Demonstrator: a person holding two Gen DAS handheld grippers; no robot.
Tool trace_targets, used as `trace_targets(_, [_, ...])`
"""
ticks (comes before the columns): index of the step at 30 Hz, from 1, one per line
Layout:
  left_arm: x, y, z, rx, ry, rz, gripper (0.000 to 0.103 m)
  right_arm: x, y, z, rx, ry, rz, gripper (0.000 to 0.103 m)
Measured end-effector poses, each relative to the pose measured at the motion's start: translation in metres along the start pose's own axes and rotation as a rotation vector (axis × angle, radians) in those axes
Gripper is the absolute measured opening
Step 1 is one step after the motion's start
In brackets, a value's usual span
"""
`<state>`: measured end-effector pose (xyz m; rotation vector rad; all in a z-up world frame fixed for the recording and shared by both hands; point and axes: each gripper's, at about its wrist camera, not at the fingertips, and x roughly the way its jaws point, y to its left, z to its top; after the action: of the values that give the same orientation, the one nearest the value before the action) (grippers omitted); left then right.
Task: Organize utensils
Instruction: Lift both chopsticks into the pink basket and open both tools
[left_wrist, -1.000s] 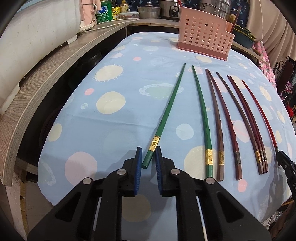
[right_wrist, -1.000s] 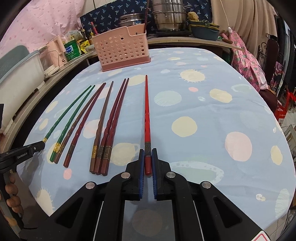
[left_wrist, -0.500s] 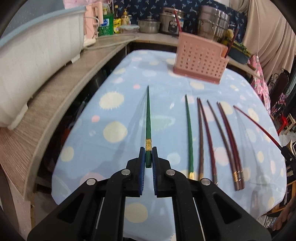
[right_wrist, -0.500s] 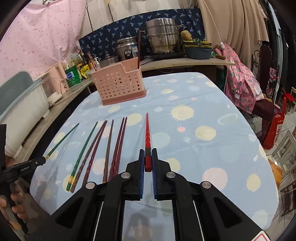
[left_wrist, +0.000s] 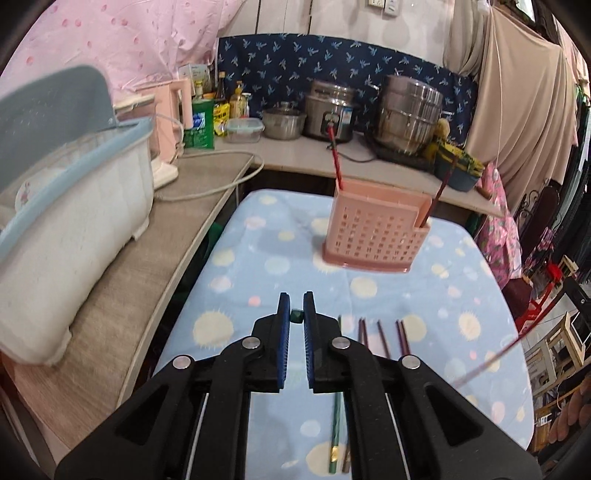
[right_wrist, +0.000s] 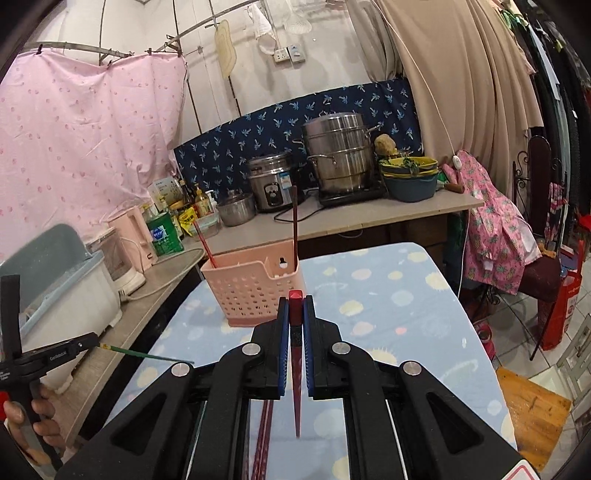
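Above the table (left_wrist: 424, 295), each hand-held gripper (left_wrist: 296, 317) pinches one raised chopstick (right_wrist: 295, 321).

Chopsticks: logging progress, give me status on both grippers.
Left gripper shut on green chopstick. Right gripper shut on red chopstick. Pink basket ahead, path open.

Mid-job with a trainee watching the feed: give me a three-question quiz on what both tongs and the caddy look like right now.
1. True or false: the left tongs grip a green chopstick.
2. What do the right tongs hold? A) red chopstick B) spoon C) nothing
3. How many chopsticks already stand in the pink caddy?

Key: 1 true. 2 A. 3 two, one at each end.
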<state>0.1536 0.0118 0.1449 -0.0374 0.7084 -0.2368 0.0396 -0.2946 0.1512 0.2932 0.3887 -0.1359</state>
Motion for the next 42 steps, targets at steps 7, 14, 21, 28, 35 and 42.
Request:
trace_targets(7, [0.007,-0.012,0.051,-0.012,-0.020,-0.042,0.007,0.019,0.006,0.044,0.011,-0.041,0.043,0.007])
trace_targets(14, [0.005,-0.029,0.112,-0.038,-0.087,-0.090,0.007,0.040,0.018,0.097,0.036,-0.108,0.097,0.007])
trace_targets(21, [-0.006,-0.040,0.182,-0.087,-0.244,-0.123,0.007,0.079,0.029,0.151,0.072,-0.164,0.131,0.007])
trace_targets(28, [0.015,-0.053,0.227,-0.109,-0.326,-0.118,0.007,0.126,0.040,0.184,0.081,-0.197,0.134,0.007])
trace_targets(35, [0.070,-0.062,0.223,-0.093,-0.276,-0.092,0.007,0.185,0.044,0.171,0.056,-0.133,0.112,0.007])
trace_targets(42, [0.116,-0.057,0.206,-0.086,-0.192,-0.072,0.007,0.224,0.041,0.140,0.038,-0.046,0.101,0.007])
